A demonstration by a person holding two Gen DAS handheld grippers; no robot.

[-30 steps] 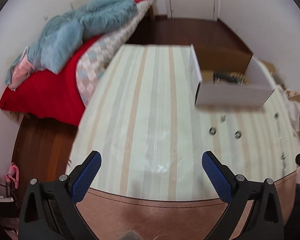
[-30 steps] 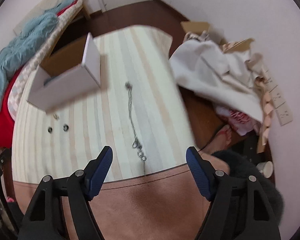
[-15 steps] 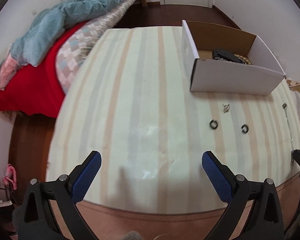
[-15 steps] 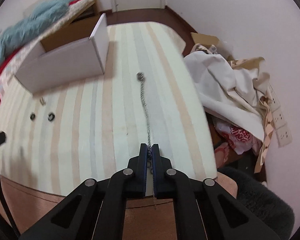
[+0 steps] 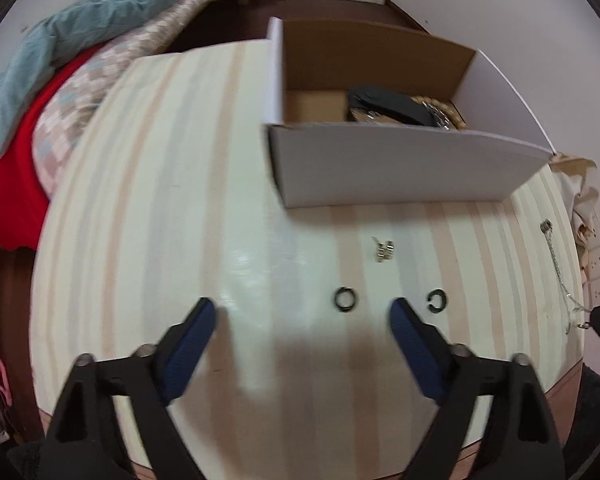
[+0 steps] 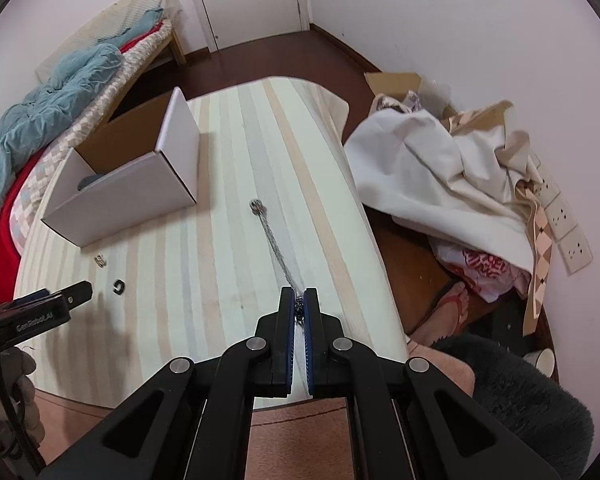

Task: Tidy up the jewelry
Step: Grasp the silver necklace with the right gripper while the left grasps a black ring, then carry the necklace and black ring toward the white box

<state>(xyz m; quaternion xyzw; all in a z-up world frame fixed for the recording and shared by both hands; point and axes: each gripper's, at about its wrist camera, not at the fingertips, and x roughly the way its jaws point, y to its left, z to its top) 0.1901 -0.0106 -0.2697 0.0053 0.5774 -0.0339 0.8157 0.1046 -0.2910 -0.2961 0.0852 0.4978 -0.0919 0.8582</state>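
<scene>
A silver chain necklace (image 6: 276, 252) lies stretched along the striped table; it also shows in the left wrist view (image 5: 558, 268). My right gripper (image 6: 299, 304) is shut on the chain's near end. My left gripper (image 5: 302, 312) is open and empty, low over the table, with a closed black ring (image 5: 346, 299) between its fingers and an open black ring (image 5: 437, 302) just right of them. A small silver clasp piece (image 5: 383, 250) lies beyond the rings. A white cardboard box (image 5: 400, 172) behind holds dark and beaded jewelry.
The striped table (image 5: 180, 220) has a rounded near edge. A bed with red and teal bedding (image 5: 40, 92) stands to the left. A heap of white cloth and cardboard (image 6: 440, 172) lies right of the table.
My right gripper has closed on the chain's near end. My left gripper has moved forward and right toward the rings.
</scene>
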